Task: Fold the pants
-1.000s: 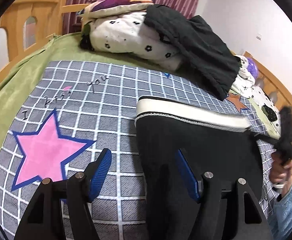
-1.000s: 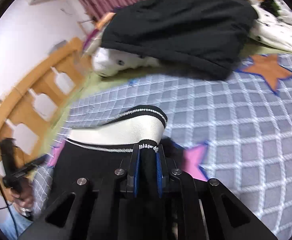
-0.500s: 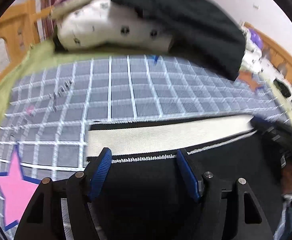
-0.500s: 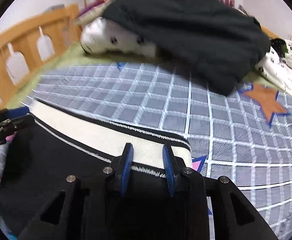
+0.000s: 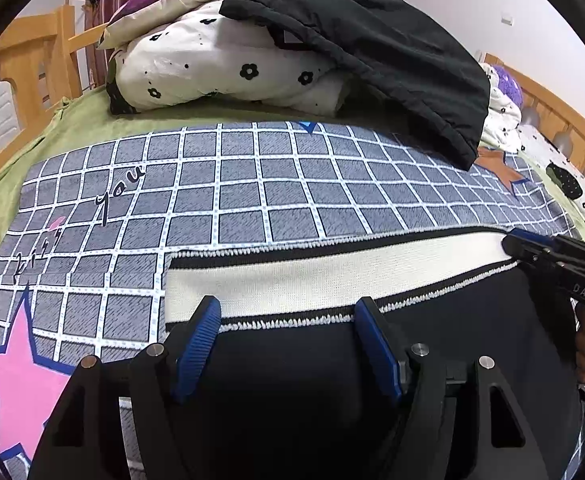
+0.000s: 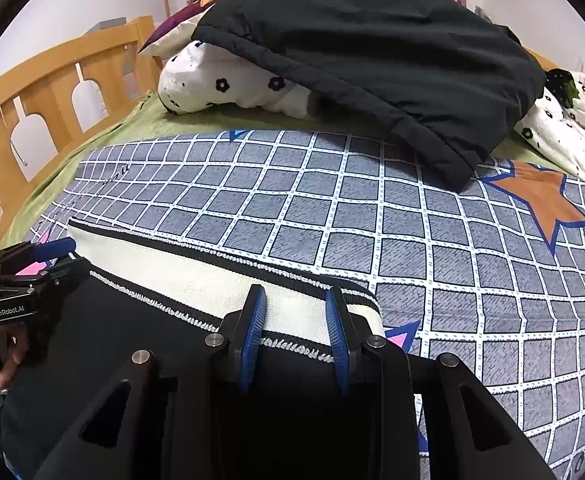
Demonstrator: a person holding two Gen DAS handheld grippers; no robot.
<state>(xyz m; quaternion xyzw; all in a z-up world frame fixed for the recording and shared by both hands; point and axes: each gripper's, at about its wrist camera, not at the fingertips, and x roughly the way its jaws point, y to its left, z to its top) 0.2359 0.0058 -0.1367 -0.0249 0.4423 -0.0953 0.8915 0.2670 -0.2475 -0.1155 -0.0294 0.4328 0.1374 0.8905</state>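
Black pants (image 5: 292, 360) with a wide cream waistband (image 5: 332, 276) lie flat on the grey checked bedspread, waistband stretched sideways. My left gripper (image 5: 288, 320) is open, its blue fingers over the left part of the waistband's lower edge. My right gripper (image 6: 294, 312) is open by a smaller gap over the waistband's right end (image 6: 312, 308). The right gripper also shows at the right edge of the left wrist view (image 5: 524, 246); the left gripper shows at the left of the right wrist view (image 6: 48, 258).
A black jacket (image 6: 372, 60) lies over white flowered bedding (image 5: 220, 64) at the bed's far end. A wooden bed rail (image 6: 44, 96) runs along the left. The checked spread (image 6: 412, 220) with star prints lies beyond the pants.
The right gripper let go of the waistband and opened. The waistband was pulled out flat and straight across the bed. The left gripper moved right, over the waistband.
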